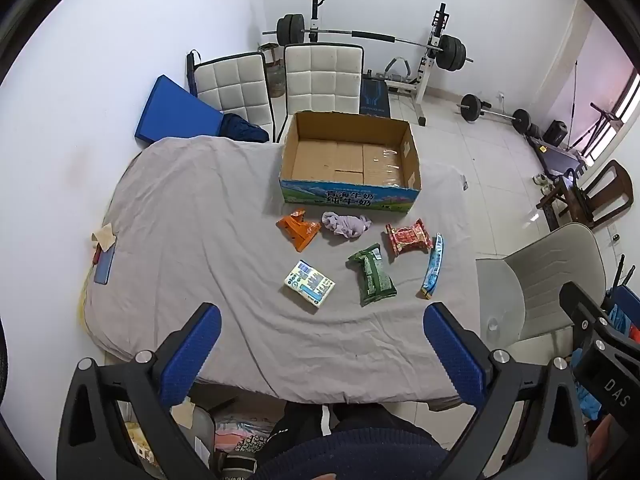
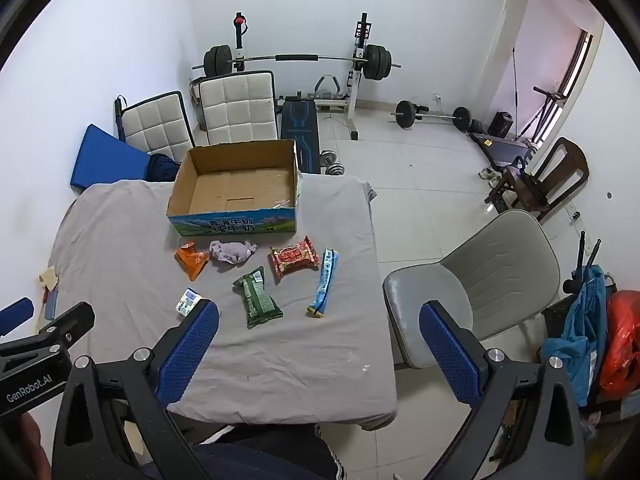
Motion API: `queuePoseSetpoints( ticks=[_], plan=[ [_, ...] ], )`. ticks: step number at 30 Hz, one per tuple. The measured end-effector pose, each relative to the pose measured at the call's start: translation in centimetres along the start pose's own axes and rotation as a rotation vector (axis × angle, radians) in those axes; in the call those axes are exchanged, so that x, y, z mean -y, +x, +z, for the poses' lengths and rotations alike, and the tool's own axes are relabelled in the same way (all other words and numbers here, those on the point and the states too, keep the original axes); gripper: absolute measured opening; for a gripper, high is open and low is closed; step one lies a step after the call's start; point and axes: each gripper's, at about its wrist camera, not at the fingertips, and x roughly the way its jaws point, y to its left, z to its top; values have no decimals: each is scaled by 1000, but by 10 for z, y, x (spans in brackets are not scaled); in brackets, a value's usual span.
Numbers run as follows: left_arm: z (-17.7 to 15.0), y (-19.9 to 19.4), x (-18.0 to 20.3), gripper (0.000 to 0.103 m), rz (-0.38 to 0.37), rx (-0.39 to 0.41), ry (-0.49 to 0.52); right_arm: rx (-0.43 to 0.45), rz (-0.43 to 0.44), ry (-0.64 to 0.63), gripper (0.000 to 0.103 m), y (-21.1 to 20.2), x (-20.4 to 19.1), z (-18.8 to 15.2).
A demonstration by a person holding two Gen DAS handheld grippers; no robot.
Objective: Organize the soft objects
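Observation:
On the grey-sheeted table (image 1: 200, 220) lie an orange packet (image 1: 299, 231), a crumpled lilac cloth (image 1: 345, 225), a red snack packet (image 1: 409, 236), a green packet (image 1: 372, 275), a long blue packet (image 1: 433, 265) and a white-blue tissue pack (image 1: 309, 283). An empty cardboard box (image 1: 351, 160) stands behind them. My left gripper (image 1: 322, 344) is open and empty above the table's near edge. My right gripper (image 2: 320, 342) is open and empty, near the table's front right; the same items show there: green packet (image 2: 258, 297), red packet (image 2: 294, 261), cloth (image 2: 232, 251), box (image 2: 236, 188).
A grey chair (image 2: 480, 280) stands right of the table. Two white padded chairs (image 1: 280, 80) and a blue mat (image 1: 176, 110) are behind it. A weight bench with barbell (image 1: 376, 40) is at the back wall. A phone and paper (image 1: 105, 254) lie at the table's left edge.

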Motion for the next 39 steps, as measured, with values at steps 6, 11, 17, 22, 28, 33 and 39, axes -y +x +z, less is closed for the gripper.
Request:
queuePoseSetpoints(
  ticks=[6, 11, 17, 22, 28, 33, 39],
  plan=[
    [0, 0, 1, 103, 7, 5, 5, 0, -5, -1, 102, -1, -5, 1],
    [0, -2, 0, 103, 1, 10, 4, 11, 2, 4, 102, -9, -8, 1],
    [0, -4, 1, 103, -5, 12, 2, 17, 2, 12, 102, -4, -1, 0],
    [3, -5, 6, 103, -13, 7, 7, 16, -8, 12, 102, -5, -3, -3],
    [2, -2, 8, 103, -19, 9, 16, 7, -10, 17, 102, -2, 0, -5],
    [-2, -3, 11, 103, -18, 12, 25, 6, -14, 23, 102, -3, 3, -3],
    [-2, -2, 13, 103, -17, 11, 28, 2, -12, 34, 102, -1, 11, -4]
  ],
)
